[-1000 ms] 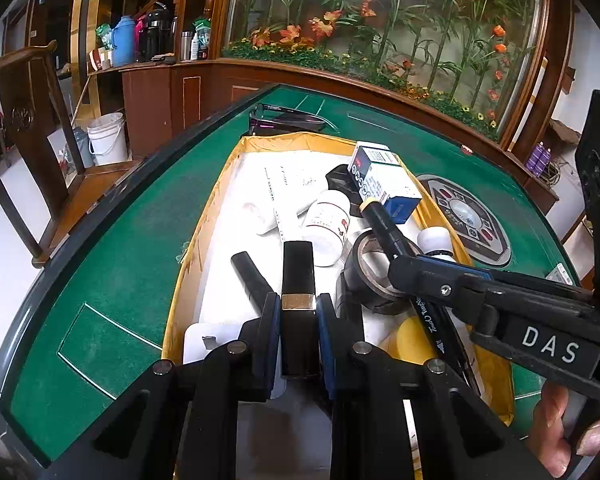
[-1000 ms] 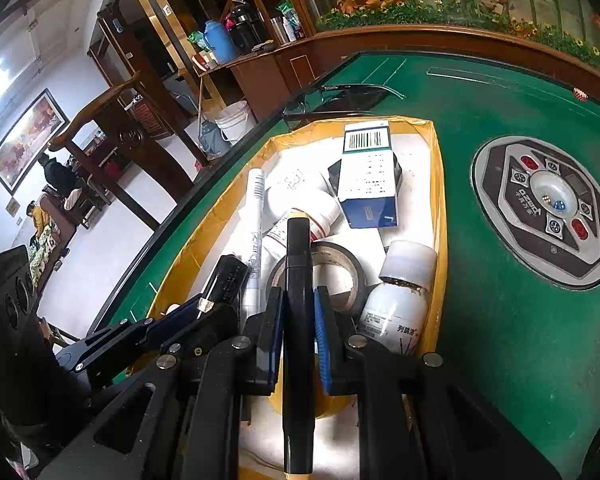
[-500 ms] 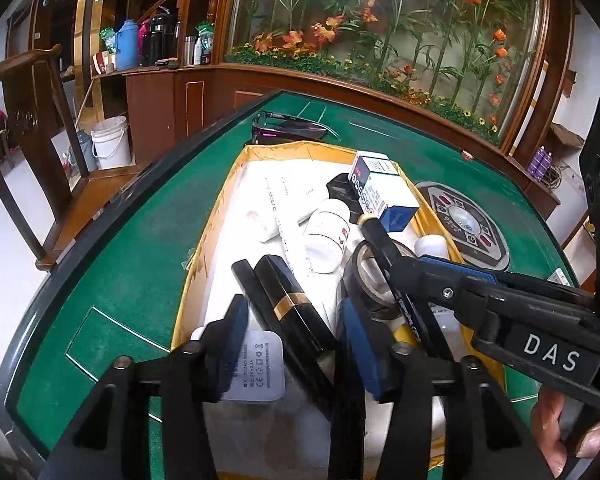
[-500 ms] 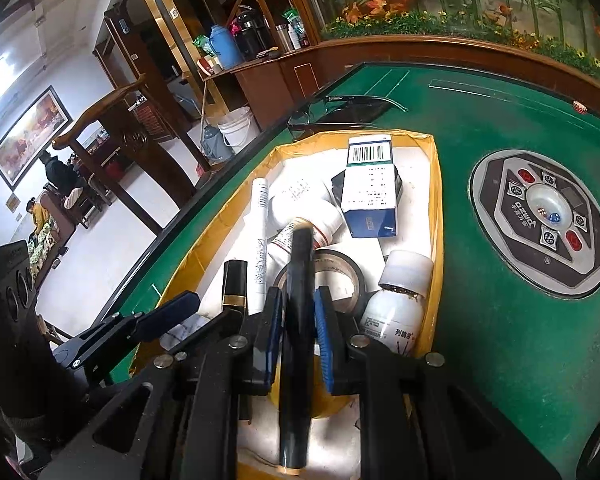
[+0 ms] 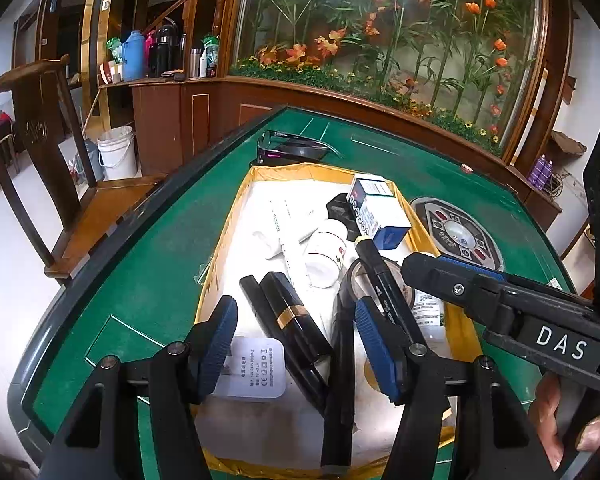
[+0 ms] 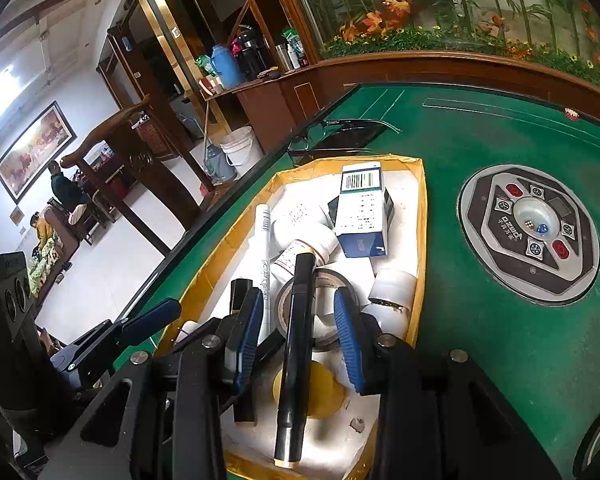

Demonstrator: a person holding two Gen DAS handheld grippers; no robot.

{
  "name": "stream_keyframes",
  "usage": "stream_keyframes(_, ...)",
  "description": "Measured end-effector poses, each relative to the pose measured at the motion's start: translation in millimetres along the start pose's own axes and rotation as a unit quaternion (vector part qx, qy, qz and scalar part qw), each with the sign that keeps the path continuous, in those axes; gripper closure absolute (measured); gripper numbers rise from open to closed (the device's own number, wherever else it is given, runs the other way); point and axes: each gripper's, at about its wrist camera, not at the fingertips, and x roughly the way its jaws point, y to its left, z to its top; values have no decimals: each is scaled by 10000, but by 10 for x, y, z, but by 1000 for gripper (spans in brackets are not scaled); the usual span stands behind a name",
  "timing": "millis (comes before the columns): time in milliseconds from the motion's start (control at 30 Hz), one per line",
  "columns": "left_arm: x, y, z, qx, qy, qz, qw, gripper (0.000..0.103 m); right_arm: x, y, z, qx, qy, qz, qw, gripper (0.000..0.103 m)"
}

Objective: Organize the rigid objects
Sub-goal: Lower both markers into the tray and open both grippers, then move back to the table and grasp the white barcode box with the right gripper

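Note:
My left gripper [image 5: 296, 344] hangs low over the near end of the yellow-rimmed tray [image 5: 226, 248], jaws opening. Between them, touching neither pad, a black tube with a gold band [image 5: 290, 312] lies on the white lining beside a thinner black stick [image 5: 252, 294] and a white charger [image 5: 256, 368]. My right gripper [image 6: 296, 338] is over the same tray [image 6: 420, 240], jaws also opening. A black pen [image 6: 296, 336] lies between its pads with a gap on both sides, resting across a tape roll [image 6: 328, 276]. One right finger [image 5: 440, 276] reaches in from the right.
Further in the tray are a blue-and-white box [image 6: 362, 208], white bottles [image 6: 388, 292] and a long white tube [image 6: 264, 236]. Black glasses [image 5: 292, 148] lie on the green felt beyond it. A round control panel [image 6: 532, 232] sits to the right, a wooden chair [image 5: 32, 120] off the left edge.
The left jaws have parted, and the gold-banded tube they held now lies on the tray. The right jaws, shut on the black pen before, have also parted.

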Motion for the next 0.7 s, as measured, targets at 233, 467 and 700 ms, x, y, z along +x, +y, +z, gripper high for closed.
stream_keyframes(233,-93,-24,25,25,-73,40,10000,36,-111,-18,5,39,-98,59,9999,63)
stream_keyframes(467,-155,-107,40,98,-121,33,9999,35,-239,-125,-1,167,-173,113,9996,63)
stream_keyframes(700,-193,-418,19,430,-109,-139,9989,35,-479,-445,6,461,-341,67,9983,63)
